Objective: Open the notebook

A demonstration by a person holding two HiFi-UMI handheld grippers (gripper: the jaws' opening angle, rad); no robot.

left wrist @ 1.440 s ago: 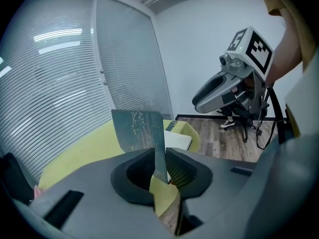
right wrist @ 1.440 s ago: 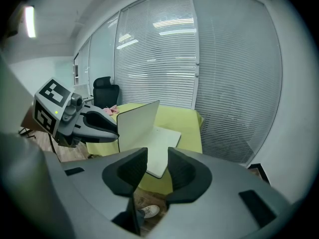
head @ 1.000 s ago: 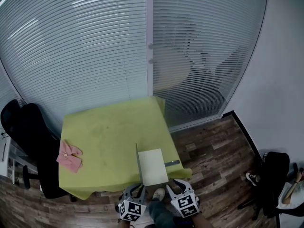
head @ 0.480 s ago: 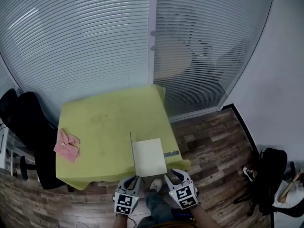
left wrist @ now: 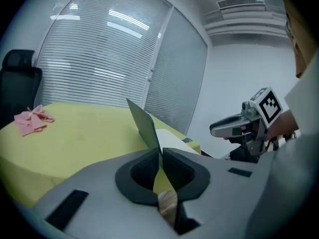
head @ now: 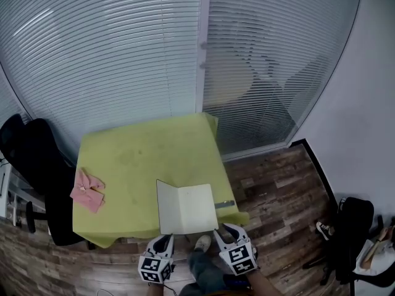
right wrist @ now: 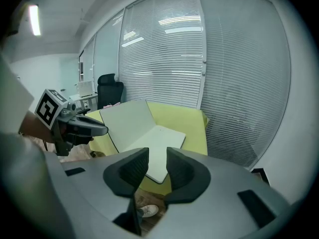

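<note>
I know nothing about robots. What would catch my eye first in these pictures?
The bright yellow-green table in front of pale slatted blinds stands out first. At its near edge lies a white notebook, its cover half lifted and pinched by the left hand-held gripper, whose jaws have just been closing on it. A pink cloth sits at the table's left edge.

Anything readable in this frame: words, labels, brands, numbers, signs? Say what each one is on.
No readable text anywhere.
Notebook: the open pages show no print.
Left cube and right cube: black-and-white square patterns only, no letters or digits.
Grey strip beside the notebook: too small to read any marks.
</note>
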